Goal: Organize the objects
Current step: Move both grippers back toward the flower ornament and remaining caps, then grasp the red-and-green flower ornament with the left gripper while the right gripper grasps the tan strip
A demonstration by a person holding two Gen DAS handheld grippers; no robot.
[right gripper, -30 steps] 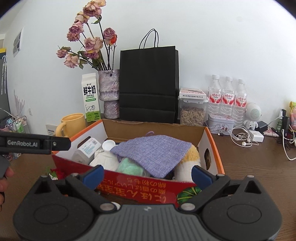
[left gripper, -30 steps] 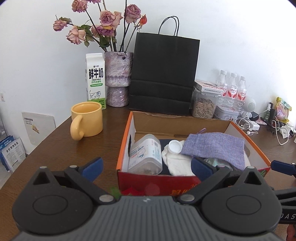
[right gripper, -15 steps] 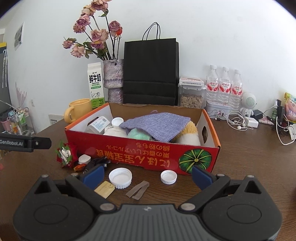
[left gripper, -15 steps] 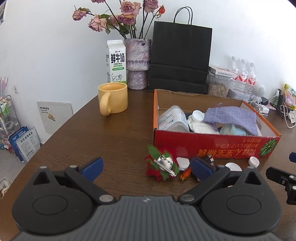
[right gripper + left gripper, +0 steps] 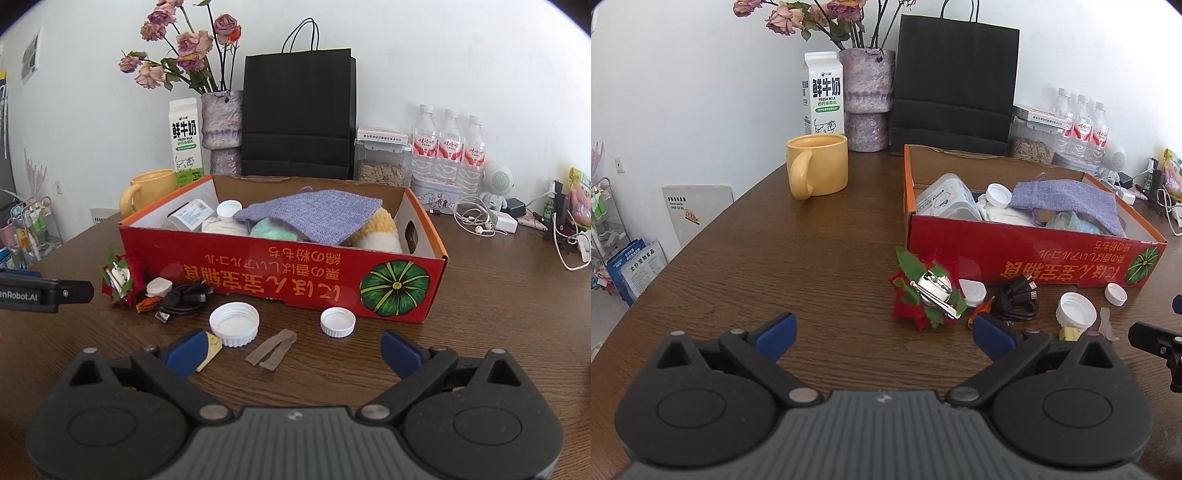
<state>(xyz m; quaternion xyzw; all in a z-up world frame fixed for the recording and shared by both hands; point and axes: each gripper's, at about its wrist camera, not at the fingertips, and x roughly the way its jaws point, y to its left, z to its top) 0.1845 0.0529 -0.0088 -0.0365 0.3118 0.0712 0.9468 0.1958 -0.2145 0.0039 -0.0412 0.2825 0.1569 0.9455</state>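
Left gripper: hanging low over bare wood, jaws spread wide and gripping nothing; its arm is showing at the left edge of the right view.
Right gripper: also gaping wide and empty, hovering just short of the loose bits in front of the box.
Table: dark wood, carrying everything.
Bag: black paper, standing against the wall behind the box.
Box: red card, sitting mid-table, open on top, a green pumpkin printed at its front right corner.
In the box: a purple pouch lying over a pale green bundle, with a white cap and a plastic tub to its left.
Vase: holding dried roses, standing between the bag and the carton.
Mug: yellow, standing left of the box, well apart from it.
Flower: red and green with a metal clip, lying by the box's front left corner.
Cable: black, coiled just right of the flower.
Big cap: white, lying open side up near the front wall.
Small cap: white, lying to its right.
Strip: clear, lying between the caps and nearer the right gripper.
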